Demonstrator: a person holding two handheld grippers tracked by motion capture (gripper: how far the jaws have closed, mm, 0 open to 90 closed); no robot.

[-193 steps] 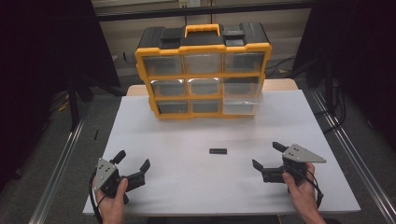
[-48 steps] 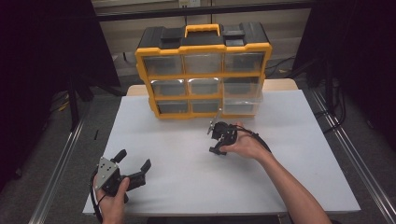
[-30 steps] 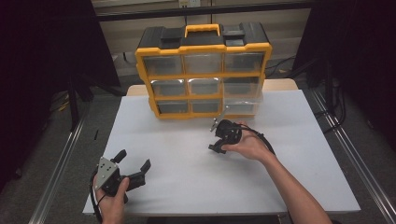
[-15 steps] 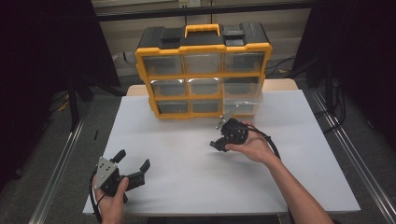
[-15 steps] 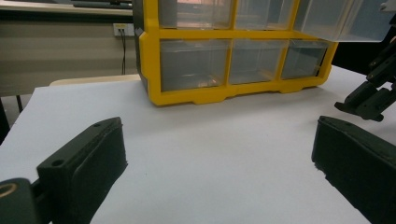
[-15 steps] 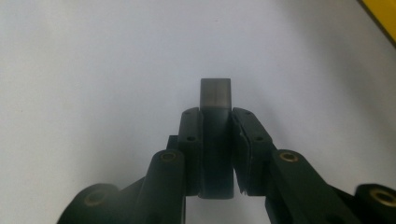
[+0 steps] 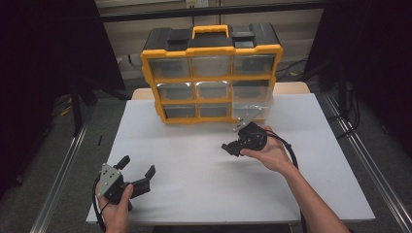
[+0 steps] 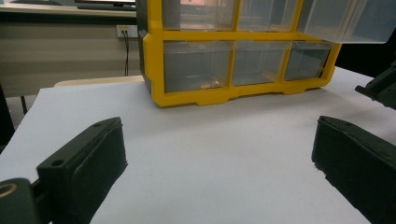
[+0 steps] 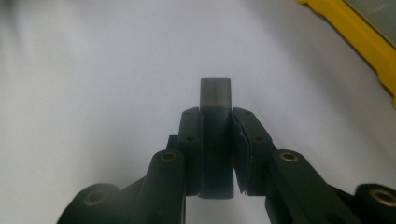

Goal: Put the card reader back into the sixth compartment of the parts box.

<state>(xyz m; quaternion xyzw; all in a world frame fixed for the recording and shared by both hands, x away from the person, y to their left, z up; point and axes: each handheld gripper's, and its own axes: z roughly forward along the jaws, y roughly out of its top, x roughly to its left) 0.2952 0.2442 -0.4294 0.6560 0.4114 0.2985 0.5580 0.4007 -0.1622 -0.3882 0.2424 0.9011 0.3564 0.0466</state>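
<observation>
My right gripper (image 7: 229, 147) hovers just above the white table (image 7: 194, 194), in front of the yellow organizer (image 7: 211, 73), its jaws pointing left. In the right gripper view this gripper (image 9: 215, 116) is shut on a small dark block (image 9: 215, 93), which sticks out past the pads. At the table's front left my left gripper (image 7: 138, 166) is held still and open. Between its wide-apart jaws there is only bare table in the left gripper view (image 8: 219, 154).
The organizer has a black top, a yellow handle and clear drawers. A clear drawer (image 7: 250, 107) at its lower right stands pulled out, close behind my right gripper. It also shows at the upper right of the left gripper view (image 8: 355, 18). Metal rails run along both table sides.
My right hand has drifted to the right and slightly up with the dark block held in the jaws. The left hand has stayed where it was.
</observation>
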